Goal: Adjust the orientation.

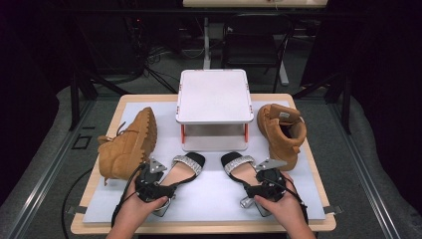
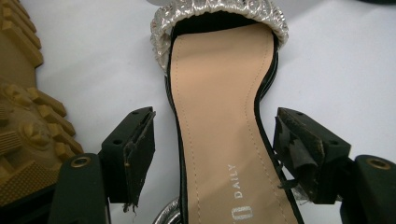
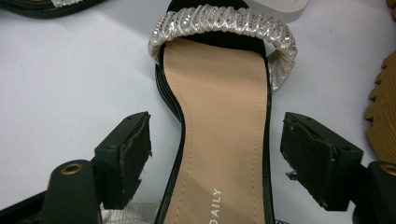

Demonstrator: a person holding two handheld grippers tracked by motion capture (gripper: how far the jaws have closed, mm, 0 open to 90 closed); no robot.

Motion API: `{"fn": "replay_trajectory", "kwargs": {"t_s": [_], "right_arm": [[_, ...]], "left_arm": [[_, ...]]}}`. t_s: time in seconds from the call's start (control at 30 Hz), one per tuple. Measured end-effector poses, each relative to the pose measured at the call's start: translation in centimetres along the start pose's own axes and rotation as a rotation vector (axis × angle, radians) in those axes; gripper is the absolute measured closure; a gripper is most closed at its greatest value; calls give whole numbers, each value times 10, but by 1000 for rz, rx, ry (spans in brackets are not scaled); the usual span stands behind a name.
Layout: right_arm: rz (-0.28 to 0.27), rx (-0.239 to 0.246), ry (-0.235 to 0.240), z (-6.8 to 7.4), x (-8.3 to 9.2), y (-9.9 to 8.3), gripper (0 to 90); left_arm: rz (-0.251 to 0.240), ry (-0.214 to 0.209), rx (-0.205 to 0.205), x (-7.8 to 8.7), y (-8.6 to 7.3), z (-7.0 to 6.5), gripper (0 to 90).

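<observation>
Left tongs (image 2: 215,154) and right tongs (image 3: 217,158) open, each straddling, untouched, a black silver-strapped heeled sandal (image 2: 219,116) (image 3: 219,121) on white tabletop (image 1: 209,191).

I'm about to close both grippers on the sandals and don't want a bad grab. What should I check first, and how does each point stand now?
1. Left gripper open: ok, both pads stand clear of the left sandal.
2. Left sandal centred between the jaws: ok, its insole runs up the gap.
3. Right gripper open: ok, gaps on both sides of the right sandal.
4. Right sandal centred: ok.
5. Boots out of the way: ok, the lying boot and the upright boot sit outside both sandals.
6. Rack free to receive shoes: top ok; lower shelf cannot tell.
</observation>
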State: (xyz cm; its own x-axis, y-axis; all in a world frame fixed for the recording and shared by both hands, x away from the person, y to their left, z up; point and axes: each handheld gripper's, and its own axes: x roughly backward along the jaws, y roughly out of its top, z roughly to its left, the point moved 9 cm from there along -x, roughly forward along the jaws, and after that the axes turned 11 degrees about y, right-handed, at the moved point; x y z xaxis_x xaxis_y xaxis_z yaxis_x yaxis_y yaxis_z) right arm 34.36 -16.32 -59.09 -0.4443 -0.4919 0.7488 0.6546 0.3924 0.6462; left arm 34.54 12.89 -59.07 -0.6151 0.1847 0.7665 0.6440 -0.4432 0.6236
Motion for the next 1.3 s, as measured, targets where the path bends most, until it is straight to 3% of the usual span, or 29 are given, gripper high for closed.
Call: {"fn": "replay_trajectory", "kwargs": {"t_s": [0.27,0.57,0.77,1.0,1.3], "right_arm": [[24,-9,1,-1,-4,-6,268],[33,-22,-10,-5,-7,-12,289],[50,-54,-3,-6,-8,-16,303],[27,-71,12,-7,-8,-17,312],[25,-78,31,-7,-8,-17,313]], "left_arm": [[30,-5,-6,-4,-5,-4,321],[21,-35,21,-6,-8,-5,370],[12,-38,55,-8,-9,-5,370],[-3,-35,81,-10,-11,-5,373],[-31,-30,90,-10,-12,-6,375]]}}
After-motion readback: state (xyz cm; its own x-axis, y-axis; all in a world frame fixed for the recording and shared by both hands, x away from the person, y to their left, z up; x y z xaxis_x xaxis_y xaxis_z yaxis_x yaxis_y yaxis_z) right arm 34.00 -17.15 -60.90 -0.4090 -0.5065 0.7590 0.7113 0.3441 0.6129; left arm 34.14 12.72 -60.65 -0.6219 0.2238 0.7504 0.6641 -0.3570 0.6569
